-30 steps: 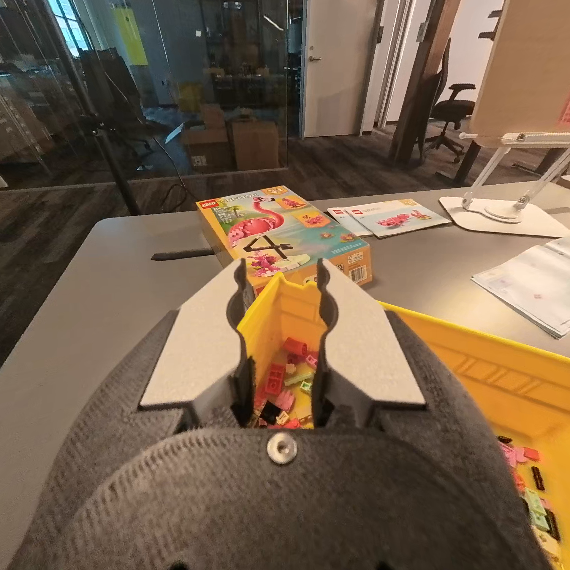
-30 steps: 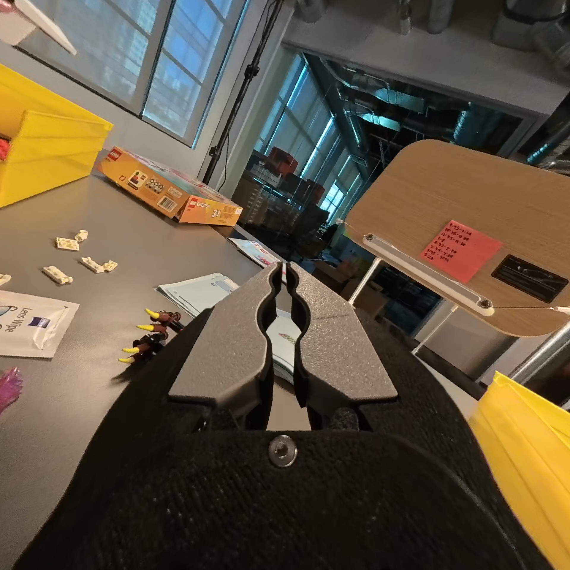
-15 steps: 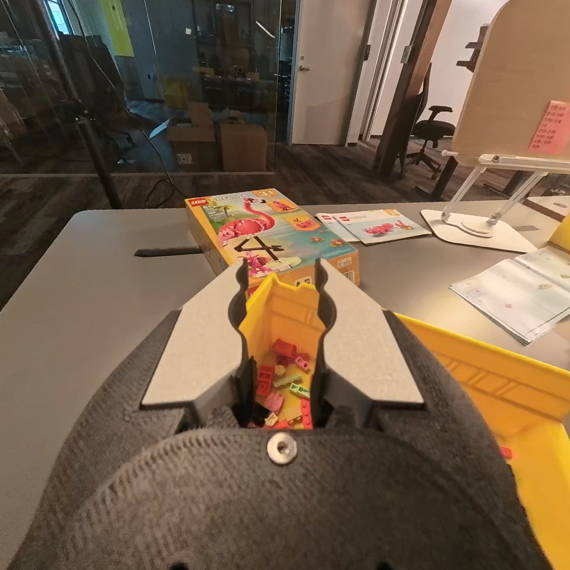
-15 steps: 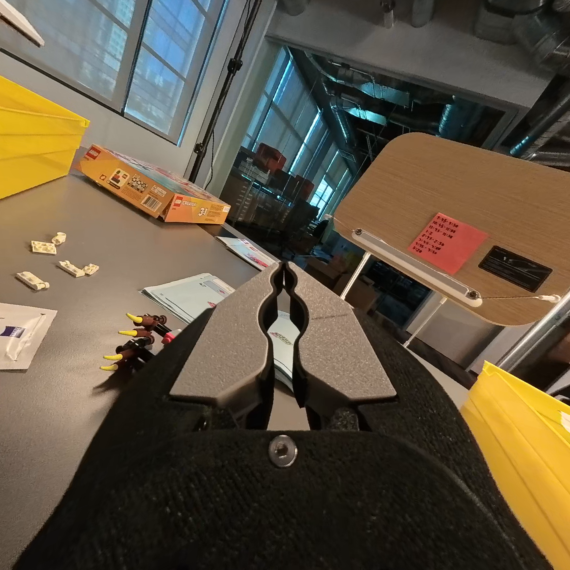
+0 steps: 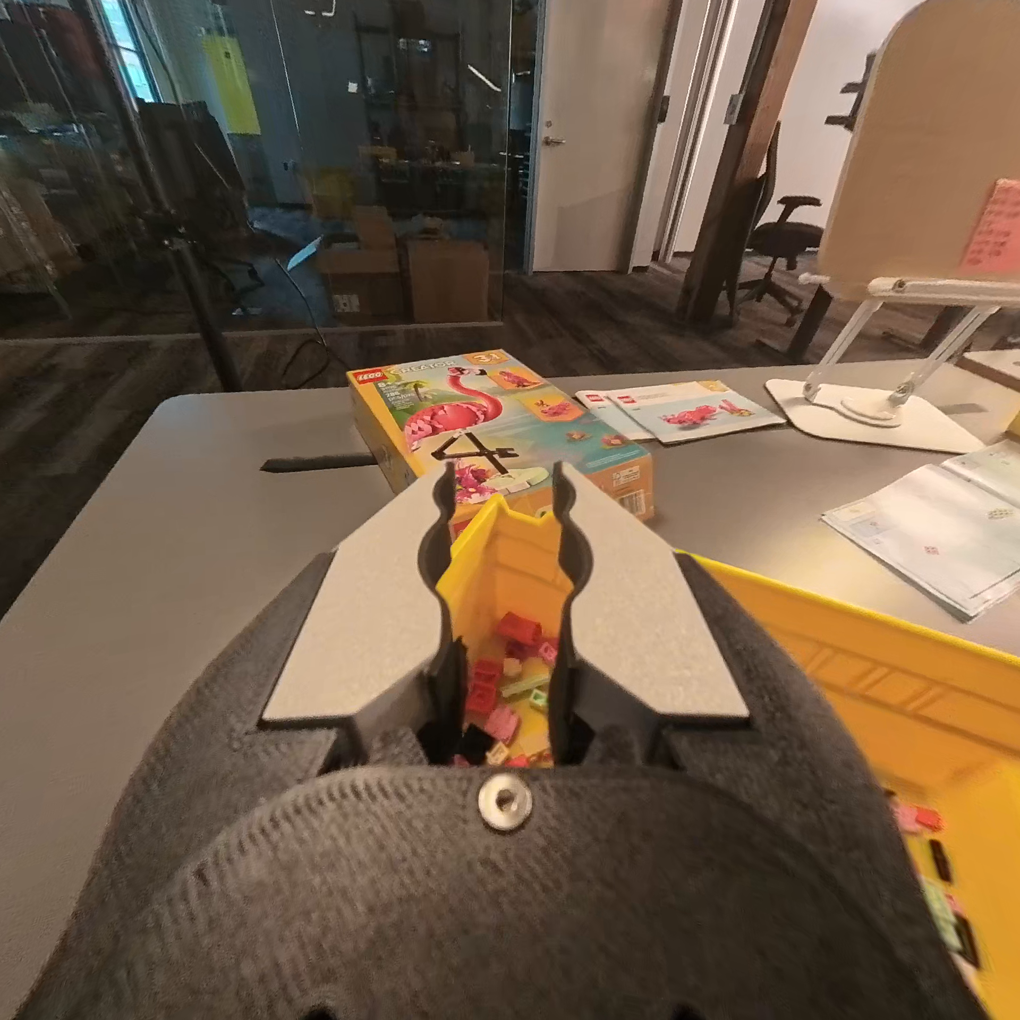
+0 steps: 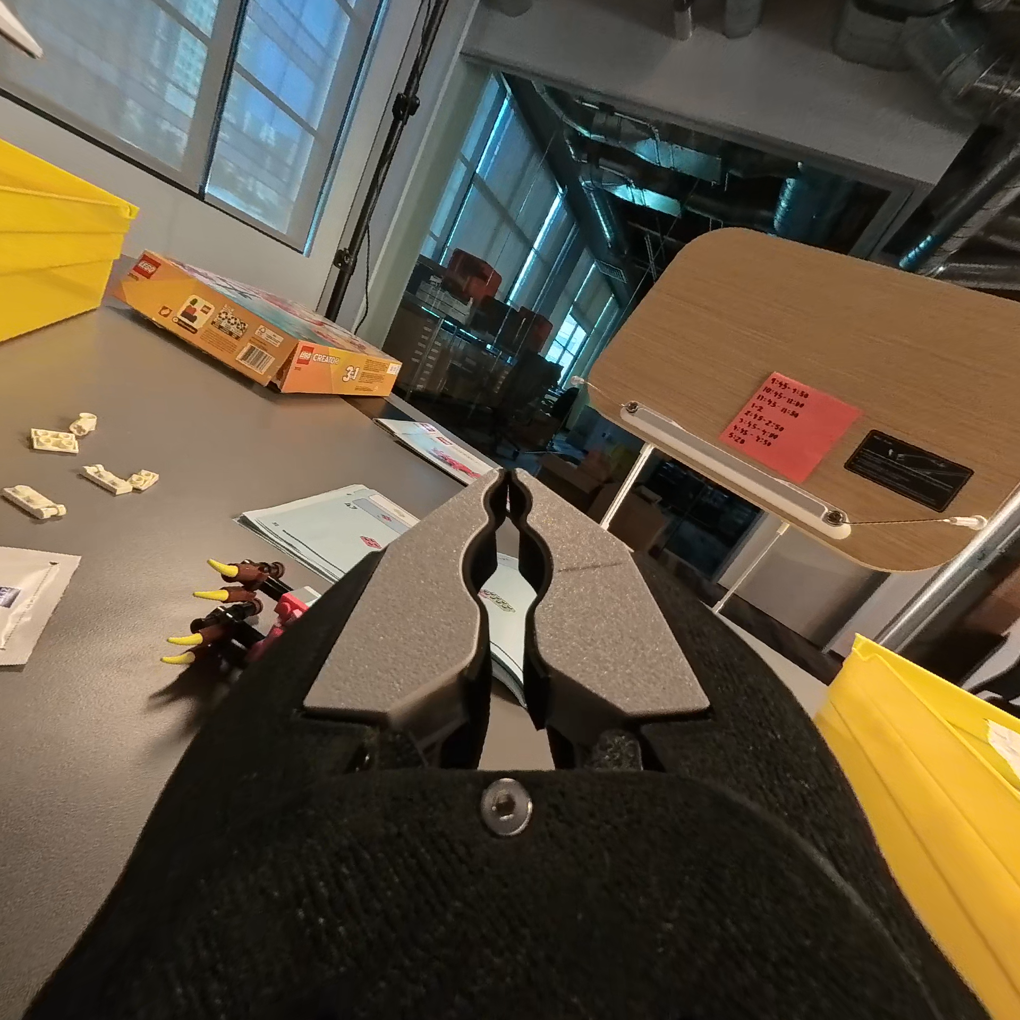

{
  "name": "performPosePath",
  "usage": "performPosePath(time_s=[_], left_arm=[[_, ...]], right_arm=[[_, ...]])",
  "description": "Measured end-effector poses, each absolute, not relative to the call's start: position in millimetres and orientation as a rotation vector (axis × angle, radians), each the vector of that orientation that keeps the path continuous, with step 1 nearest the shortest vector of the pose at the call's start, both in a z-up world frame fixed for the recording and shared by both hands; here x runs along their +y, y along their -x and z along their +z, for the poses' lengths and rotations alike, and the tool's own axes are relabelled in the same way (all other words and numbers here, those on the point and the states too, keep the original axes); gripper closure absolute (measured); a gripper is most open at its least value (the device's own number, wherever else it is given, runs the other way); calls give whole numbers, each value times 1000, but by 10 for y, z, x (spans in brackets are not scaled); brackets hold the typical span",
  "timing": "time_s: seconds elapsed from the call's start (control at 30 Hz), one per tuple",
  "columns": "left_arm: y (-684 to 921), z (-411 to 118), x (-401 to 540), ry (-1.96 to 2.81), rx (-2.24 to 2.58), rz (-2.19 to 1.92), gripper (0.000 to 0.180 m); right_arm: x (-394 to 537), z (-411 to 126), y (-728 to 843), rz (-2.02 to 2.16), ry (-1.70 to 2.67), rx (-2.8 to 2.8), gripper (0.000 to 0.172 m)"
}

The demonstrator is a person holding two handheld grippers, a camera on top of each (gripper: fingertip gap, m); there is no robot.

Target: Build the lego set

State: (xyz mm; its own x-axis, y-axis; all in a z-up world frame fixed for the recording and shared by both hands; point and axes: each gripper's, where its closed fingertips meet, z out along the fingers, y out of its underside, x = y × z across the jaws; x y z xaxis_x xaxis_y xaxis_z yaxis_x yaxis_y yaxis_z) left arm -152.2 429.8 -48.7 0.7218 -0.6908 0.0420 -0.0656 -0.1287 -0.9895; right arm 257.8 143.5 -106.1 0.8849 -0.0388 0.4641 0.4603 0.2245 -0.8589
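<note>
Left gripper [image 5: 503, 483] held above the corner of a yellow bin [image 5: 861, 690], fingers clearly apart with nothing gripped between them; the bin's corner only seen through the gap, not touched by the pads. Inside the bin, loose small bricks [image 5: 510, 679] in red, pink, pale green and black, directly below the open fingers. Just beyond the bin, lying flat on the grey table [image 5: 165, 552], a cardboard toy box [image 5: 497, 425] with a flamingo picture, and to its right two thin booklets [image 5: 684, 411] and the white foot of a stand [image 5: 866, 416]. Nearer on the right, an open instruction booklet [image 5: 938, 530]. Right gripper [image 6: 509, 479] raised over the table with tips pressed together, holding nothing. Below and left of it, a small brown and black built piece with yellow claws [image 6: 226, 607] and a pink part beside it, near the gripper but not touching. Further left, several small white pieces [image 6: 83, 469] spread apart and a white sachet [image 6: 27, 601] at the edge. Behind the closed tips, a wooden board [image 6: 800, 359] on a stand with a red note [image 6: 789, 425]. Another yellow bin [image 6: 938, 800] at the right edge.
</note>
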Motion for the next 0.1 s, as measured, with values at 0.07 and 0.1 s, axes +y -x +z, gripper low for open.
performPosePath(time_s=[0.07,0.1], left_arm=[[1511,-516,4298,1645,636,-586,147],[1511,-523,4301,1649,638,-581,147]], right_arm=[[1435,-1060,-2586,-354,1307,-377,172],[1435,-1059,-2586,-355,1307,-377,172]])
